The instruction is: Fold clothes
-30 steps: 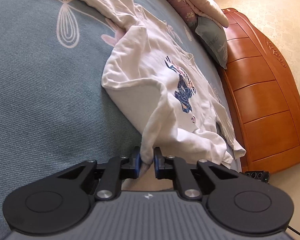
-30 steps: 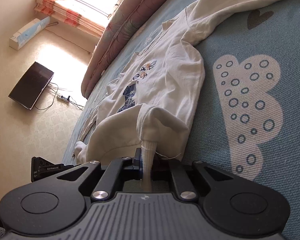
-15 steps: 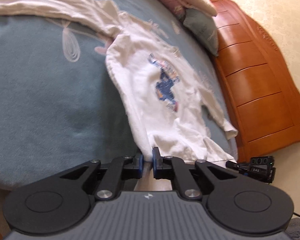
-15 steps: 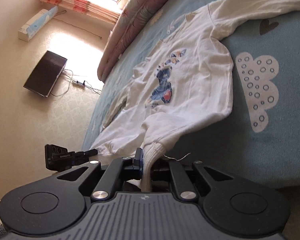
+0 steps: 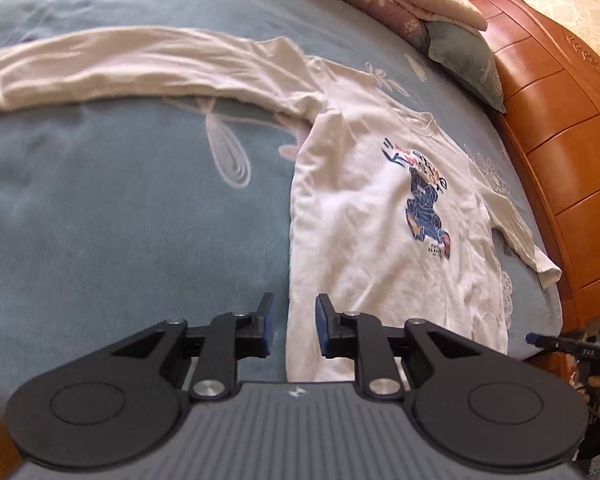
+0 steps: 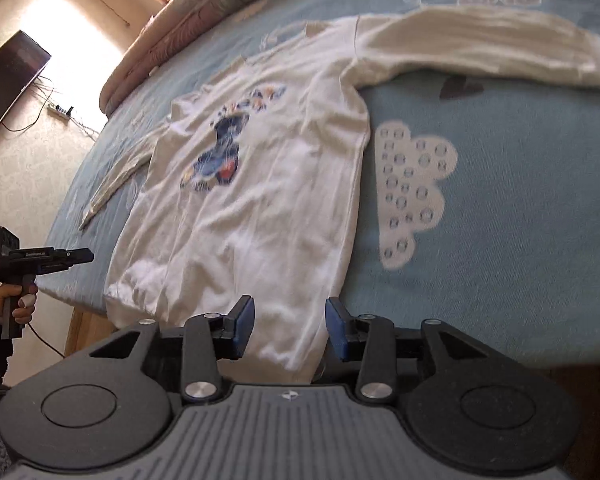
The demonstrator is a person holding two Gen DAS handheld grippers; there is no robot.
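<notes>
Shirt (image 5: 364, 232) lies flat on bed (image 5: 120, 220); left gripper (image 5: 292, 322) and right gripper (image 6: 290, 326) gape empty.

White long-sleeved shirt (image 5: 360, 216), chest print in navy, orange, red. Bedsheet (image 5: 120, 208) dusty blue-teal, pale flower and dragonfly outlines; white bubble-dotted cloud (image 6: 414, 188), 1 dark heart. Headboard (image 5: 560, 128) glossy orange-brown wood. Gripper pads (image 5: 267, 322) blue on black.

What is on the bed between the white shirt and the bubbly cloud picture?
Nothing: the right wrist view shows only bare blue bedsheet between white shirt and cloud print.
</notes>
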